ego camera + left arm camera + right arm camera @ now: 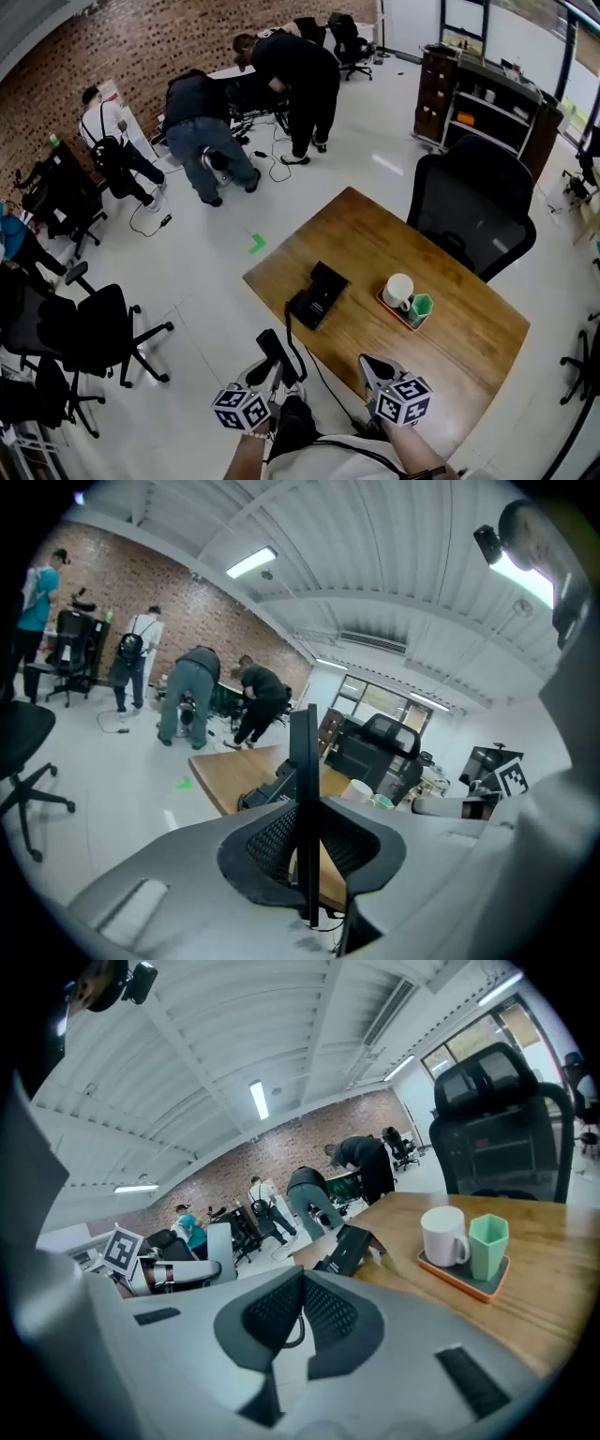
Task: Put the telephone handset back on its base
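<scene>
Left gripper (270, 380) pinching handset (273, 349) edge-on, held just off table (450, 356) near edge. Right gripper (373, 367) jaws pressed together, empty. Base (317, 294) ahead on table. Risk: thin grip lets handset twist and seat crooked; taut cord (291, 328) could drag base.

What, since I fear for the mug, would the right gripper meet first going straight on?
Most likely the telephone base on the wooden table, though depth is unclear; the mug sits well right of that line.
</scene>
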Demonstrator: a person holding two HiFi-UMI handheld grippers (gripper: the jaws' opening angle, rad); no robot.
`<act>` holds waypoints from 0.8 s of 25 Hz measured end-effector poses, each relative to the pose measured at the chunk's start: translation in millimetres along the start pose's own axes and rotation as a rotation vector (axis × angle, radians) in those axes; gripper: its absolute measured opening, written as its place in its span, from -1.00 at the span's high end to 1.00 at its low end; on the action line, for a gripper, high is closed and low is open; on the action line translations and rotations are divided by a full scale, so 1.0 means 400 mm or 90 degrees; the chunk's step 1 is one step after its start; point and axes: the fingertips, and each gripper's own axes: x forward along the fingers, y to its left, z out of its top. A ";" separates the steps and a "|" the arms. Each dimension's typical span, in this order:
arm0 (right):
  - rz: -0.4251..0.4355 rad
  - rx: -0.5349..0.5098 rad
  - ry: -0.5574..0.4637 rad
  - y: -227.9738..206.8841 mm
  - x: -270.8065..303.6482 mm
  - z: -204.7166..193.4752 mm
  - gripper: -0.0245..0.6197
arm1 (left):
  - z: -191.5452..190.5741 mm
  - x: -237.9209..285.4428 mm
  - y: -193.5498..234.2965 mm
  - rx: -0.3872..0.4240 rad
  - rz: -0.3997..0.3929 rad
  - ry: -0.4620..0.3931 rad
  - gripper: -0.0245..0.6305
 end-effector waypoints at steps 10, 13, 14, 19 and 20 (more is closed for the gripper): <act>-0.081 0.030 -0.028 0.074 0.199 0.121 0.91 | 0.097 0.214 0.139 -0.009 -0.337 0.207 0.72; -0.110 0.042 -0.035 0.079 0.235 0.140 0.91 | 0.111 0.281 0.154 0.025 -0.416 0.270 0.73; -0.121 0.046 -0.038 0.078 0.243 0.145 0.91 | 0.116 0.305 0.156 0.027 -0.443 0.287 0.73; -0.172 0.067 -0.049 0.069 0.258 0.155 0.91 | 0.118 0.420 0.164 0.037 -0.542 0.355 0.72; -0.183 0.073 -0.052 0.065 0.259 0.151 0.91 | 0.114 0.439 0.165 0.043 -0.555 0.368 0.72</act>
